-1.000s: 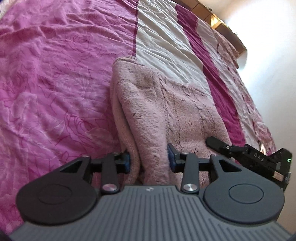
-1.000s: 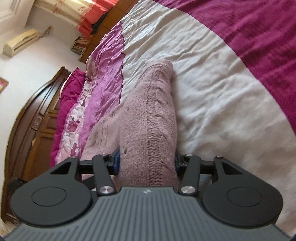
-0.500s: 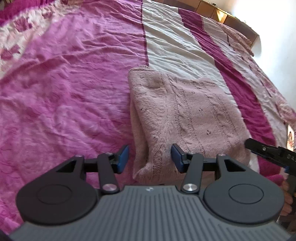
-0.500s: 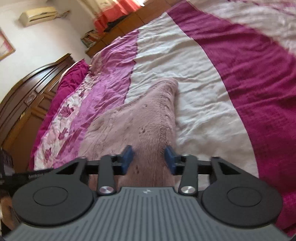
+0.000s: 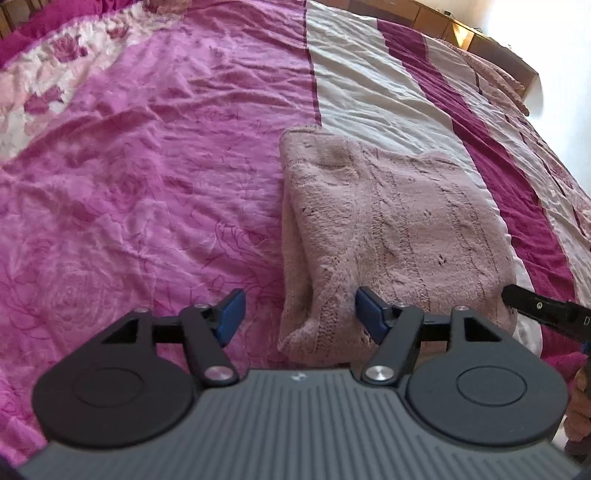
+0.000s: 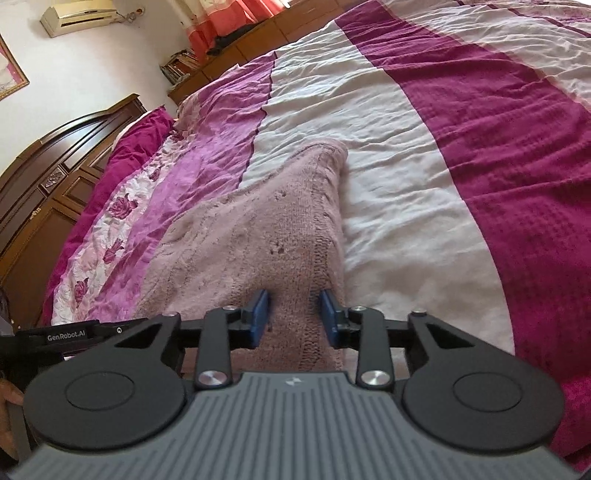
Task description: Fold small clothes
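Observation:
A dusty-pink knitted garment (image 5: 388, 229) lies folded flat on the bed; it also shows in the right wrist view (image 6: 266, 243). My left gripper (image 5: 299, 314) is open over its near left corner, the blue pads apart and clear of the knit. My right gripper (image 6: 294, 317) is open over its near right corner, the pads standing either side of a raised ridge of knit without pinching it. The right gripper's finger (image 5: 543, 306) shows at the right edge of the left wrist view.
The bed cover has pink floral (image 5: 129, 184), white (image 6: 388, 184) and magenta (image 6: 517, 166) stripes. A dark wooden headboard (image 6: 55, 158) stands at the left. Low wooden cabinets (image 6: 236, 55) and an air conditioner (image 6: 77, 14) are beyond the bed.
Both grippers opened and let go of the garment, which dropped flat onto the bed. Both pulled back and up a little from its near edge.

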`<state>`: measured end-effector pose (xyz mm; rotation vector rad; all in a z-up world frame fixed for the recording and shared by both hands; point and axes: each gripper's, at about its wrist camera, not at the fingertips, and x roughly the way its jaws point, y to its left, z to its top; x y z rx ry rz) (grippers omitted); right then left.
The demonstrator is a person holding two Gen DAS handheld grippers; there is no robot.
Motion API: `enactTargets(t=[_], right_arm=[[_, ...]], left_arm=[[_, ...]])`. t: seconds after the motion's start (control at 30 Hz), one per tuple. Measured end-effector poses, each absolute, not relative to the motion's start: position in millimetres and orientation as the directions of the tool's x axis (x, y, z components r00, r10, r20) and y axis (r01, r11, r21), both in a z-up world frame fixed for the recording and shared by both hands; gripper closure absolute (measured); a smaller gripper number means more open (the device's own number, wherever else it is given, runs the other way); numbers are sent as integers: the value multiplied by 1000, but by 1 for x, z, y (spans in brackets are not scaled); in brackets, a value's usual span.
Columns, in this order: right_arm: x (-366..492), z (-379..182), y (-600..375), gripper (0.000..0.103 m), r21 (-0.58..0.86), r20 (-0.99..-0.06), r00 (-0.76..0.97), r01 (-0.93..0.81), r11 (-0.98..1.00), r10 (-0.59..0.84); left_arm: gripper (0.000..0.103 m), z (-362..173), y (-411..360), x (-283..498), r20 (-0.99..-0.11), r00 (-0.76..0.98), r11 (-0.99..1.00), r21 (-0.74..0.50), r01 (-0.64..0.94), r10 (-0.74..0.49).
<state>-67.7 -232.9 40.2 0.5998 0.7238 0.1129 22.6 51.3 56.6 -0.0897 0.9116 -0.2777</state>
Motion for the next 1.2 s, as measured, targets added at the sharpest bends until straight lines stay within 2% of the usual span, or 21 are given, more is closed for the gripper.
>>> enactTargets(t=[0.13,0.3,0.4,0.5,0.8,1.2], right_arm=[[-75,50,-231,60,546,-583,754,88,833,303],[-90,64,-223,39,511,-572,765,50,858,295],[-100,69,-215,29,463,-587,763,43,885,270],[-108,70,-207,23,408,-615,750,37,912,244],[-116,48,-184,18,272,-705,689,46,961,166],[-108,18,-181,15,244,-746,653,92,965,126]], left_arm=[[36,68,49,7,-752,608,965,-152,213,-253],[26,75,47,-11,-753,625,976,-110,187,-205],[25,74,44,-21,-760,625,981,-91,173,-180],[25,66,40,-28,-776,608,983,-86,162,-168],[25,37,17,-35,-831,540,985,-47,169,-132],[25,18,7,-37,-839,539,989,12,146,-69]])
